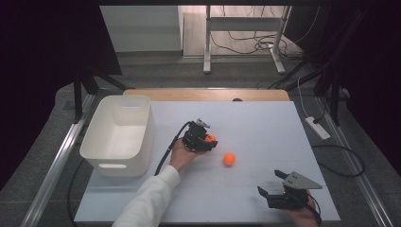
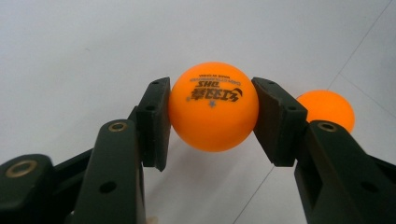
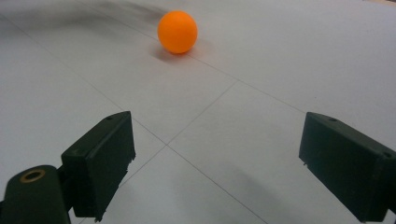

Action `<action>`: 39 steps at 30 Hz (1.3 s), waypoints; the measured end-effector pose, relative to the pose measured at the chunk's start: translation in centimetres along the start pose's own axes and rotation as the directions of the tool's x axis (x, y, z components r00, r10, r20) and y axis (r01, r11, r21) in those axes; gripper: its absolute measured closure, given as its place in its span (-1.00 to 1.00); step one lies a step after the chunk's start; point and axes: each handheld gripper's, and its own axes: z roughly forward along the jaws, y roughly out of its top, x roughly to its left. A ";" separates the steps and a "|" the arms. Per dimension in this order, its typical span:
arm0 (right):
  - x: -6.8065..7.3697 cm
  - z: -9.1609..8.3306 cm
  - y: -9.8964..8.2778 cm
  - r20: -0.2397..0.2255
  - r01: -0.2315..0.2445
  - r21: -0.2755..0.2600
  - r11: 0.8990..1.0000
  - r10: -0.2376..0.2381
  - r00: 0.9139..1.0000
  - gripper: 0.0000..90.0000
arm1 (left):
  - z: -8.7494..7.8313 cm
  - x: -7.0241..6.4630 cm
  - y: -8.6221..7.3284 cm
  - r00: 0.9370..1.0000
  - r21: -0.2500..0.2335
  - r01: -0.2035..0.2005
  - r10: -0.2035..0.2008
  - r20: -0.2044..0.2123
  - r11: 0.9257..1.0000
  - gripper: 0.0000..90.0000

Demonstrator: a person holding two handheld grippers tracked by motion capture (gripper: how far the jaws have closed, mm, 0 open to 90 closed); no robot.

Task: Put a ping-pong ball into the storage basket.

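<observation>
Ball (image 2: 213, 107) clamped in my left gripper (image 2: 212, 116), bound for bin (image 1: 118, 137) | right gripper (image 3: 217, 158) gapes empty, facing spare ball (image 3: 177, 31) mid-table.

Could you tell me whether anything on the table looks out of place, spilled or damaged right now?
Nothing stands out. The left gripper holds one orange ball squarely between its pads, a second orange ball sits loose on the table, and the white bin stands upright.
</observation>
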 end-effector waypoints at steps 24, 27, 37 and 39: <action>0.0 -0.1 0.1 0.014 0.004 -0.007 1.000 -0.004 1.000 -0.76 | -4.0 -0.7 0.3 0.999 -0.094 -0.033 0.033 -0.001 0.995 0.12; 0.1 -0.1 0.1 0.012 0.003 -0.007 1.000 -0.003 1.000 -0.76 | -4.4 -0.7 0.3 0.999 -0.110 -0.032 0.033 0.004 0.993 0.12; 0.1 -0.1 0.1 0.014 0.001 -0.007 1.000 -0.001 1.000 -0.76 | -5.6 -1.0 0.3 0.999 -0.144 -0.031 0.035 0.021 0.989 0.12; 0.1 0.0 0.1 0.013 0.001 -0.007 1.000 -0.001 1.000 -0.76 | -5.8 -1.1 0.3 0.999 -0.147 -0.035 0.038 0.018 0.988 0.12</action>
